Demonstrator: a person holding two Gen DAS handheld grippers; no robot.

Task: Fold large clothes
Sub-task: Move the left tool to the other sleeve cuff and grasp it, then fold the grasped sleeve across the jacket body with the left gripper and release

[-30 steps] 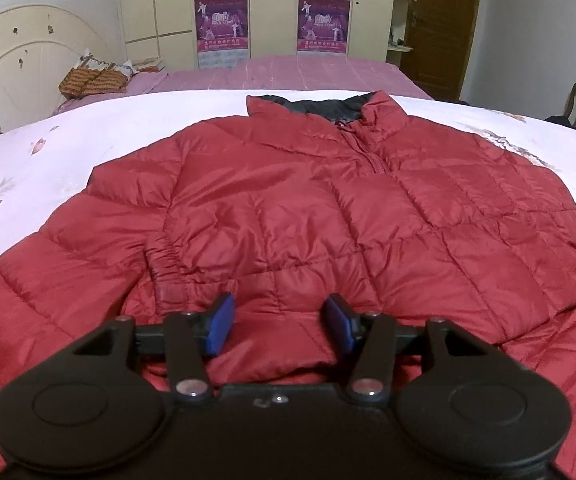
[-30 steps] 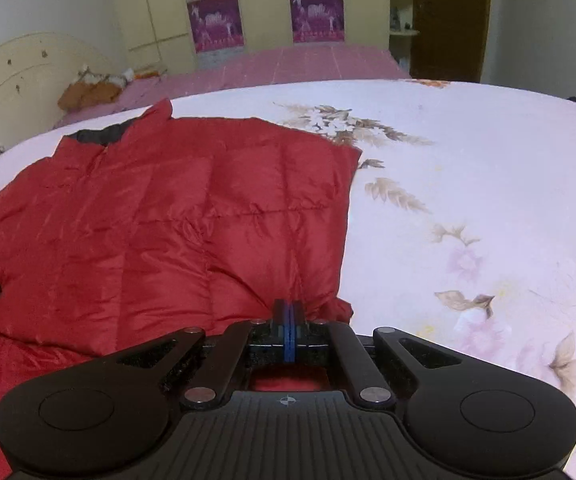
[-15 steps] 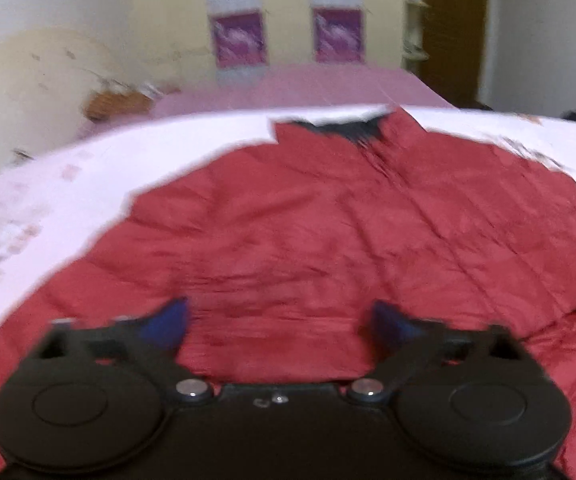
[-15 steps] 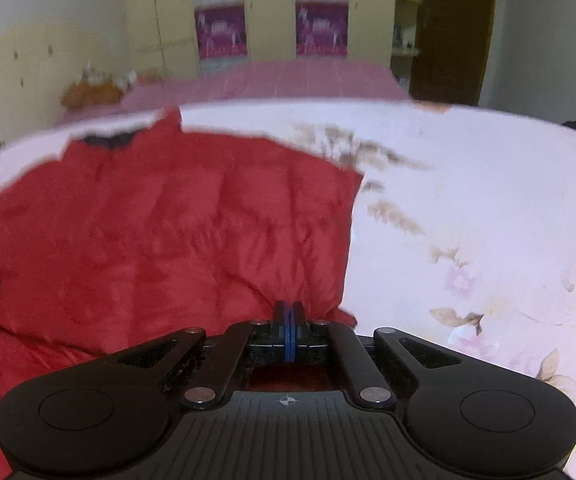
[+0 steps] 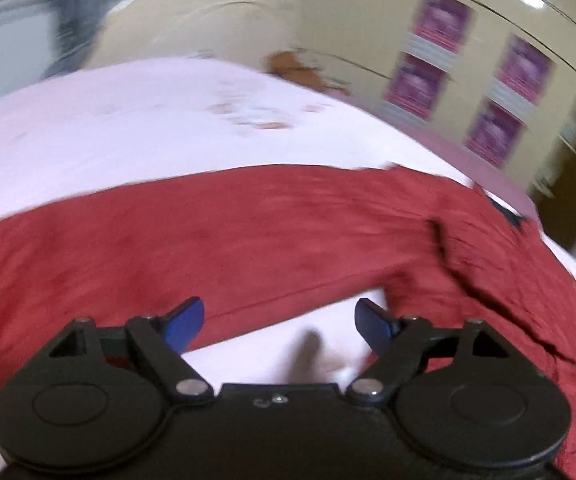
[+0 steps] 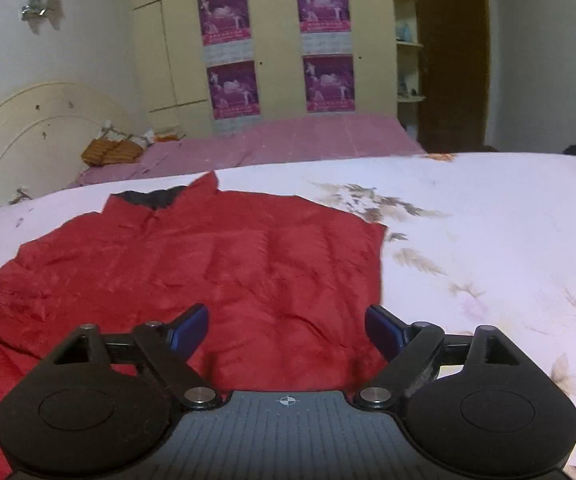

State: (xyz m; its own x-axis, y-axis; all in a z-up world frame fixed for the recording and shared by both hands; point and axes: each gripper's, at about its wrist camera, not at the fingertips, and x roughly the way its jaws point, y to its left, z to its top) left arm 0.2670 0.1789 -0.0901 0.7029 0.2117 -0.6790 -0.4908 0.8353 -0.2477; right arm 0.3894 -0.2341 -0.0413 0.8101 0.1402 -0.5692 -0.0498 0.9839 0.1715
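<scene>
A red quilted jacket lies spread on the bed, collar at the far end, its right side folded in to a straight edge. My right gripper is open and empty, just above the jacket's near hem. In the blurred left wrist view the jacket's left sleeve runs across the frame. My left gripper is open and empty, over the sleeve's near edge and the bare sheet.
The bed has a white floral sheet. A second bed with a pink cover stands behind, with a brown bundle by the cream headboard. Wardrobe doors with purple posters and a dark door stand at the back.
My right gripper has opened and let go of the jacket's hem. My left gripper has opened wider and swung left toward the sleeve.
</scene>
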